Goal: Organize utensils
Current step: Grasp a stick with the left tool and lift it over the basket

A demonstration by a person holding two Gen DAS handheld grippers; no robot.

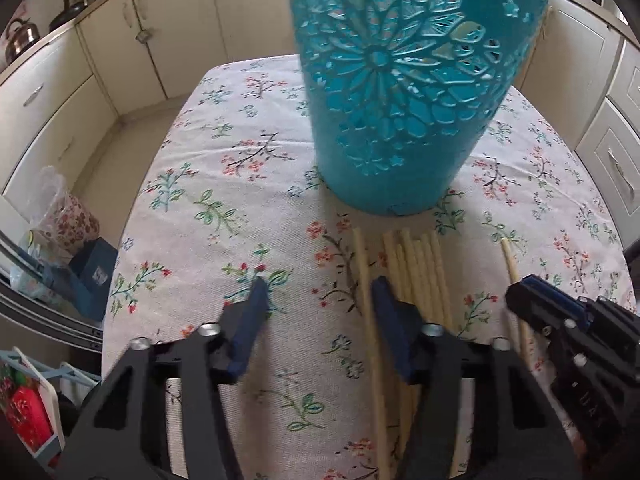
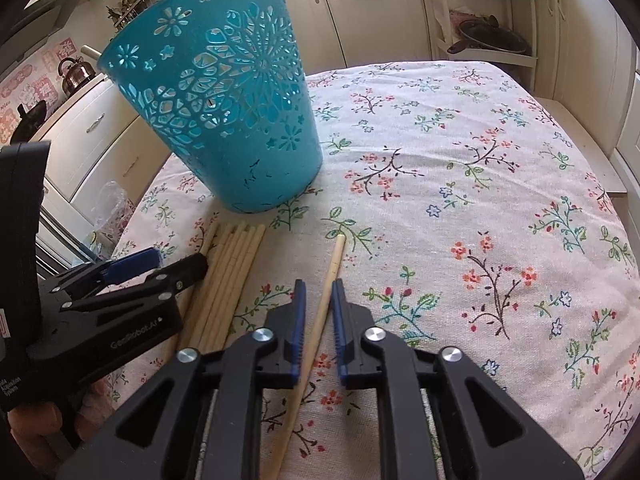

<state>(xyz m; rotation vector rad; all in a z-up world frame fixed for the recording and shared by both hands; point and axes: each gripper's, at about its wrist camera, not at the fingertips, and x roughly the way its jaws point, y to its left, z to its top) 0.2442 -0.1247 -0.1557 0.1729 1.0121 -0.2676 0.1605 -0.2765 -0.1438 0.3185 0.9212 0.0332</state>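
A teal perforated basket [image 1: 396, 92] [image 2: 224, 112] stands upright on the floral tablecloth. Several pale wooden chopsticks [image 1: 416, 272] [image 2: 228, 276] lie bunched on the cloth in front of it. My left gripper [image 1: 320, 292] is open, low over the cloth just left of the bunch; its right finger overlaps the bunch. One lone chopstick [image 2: 326, 284] [image 1: 510, 260] lies apart to the right. My right gripper [image 2: 318, 296] is narrowly open, its two fingers either side of this chopstick with small gaps. The right gripper shows at the left wrist view's right edge [image 1: 532, 296].
The table [image 2: 480, 184] is covered by a floral cloth. Cream kitchen cabinets [image 1: 132, 48] surround it. A kettle [image 2: 76, 72] sits on the counter at left, a shelf rack with a pan [image 2: 488, 36] at back. Bags and boxes [image 1: 68, 232] lie beside the table's left edge.
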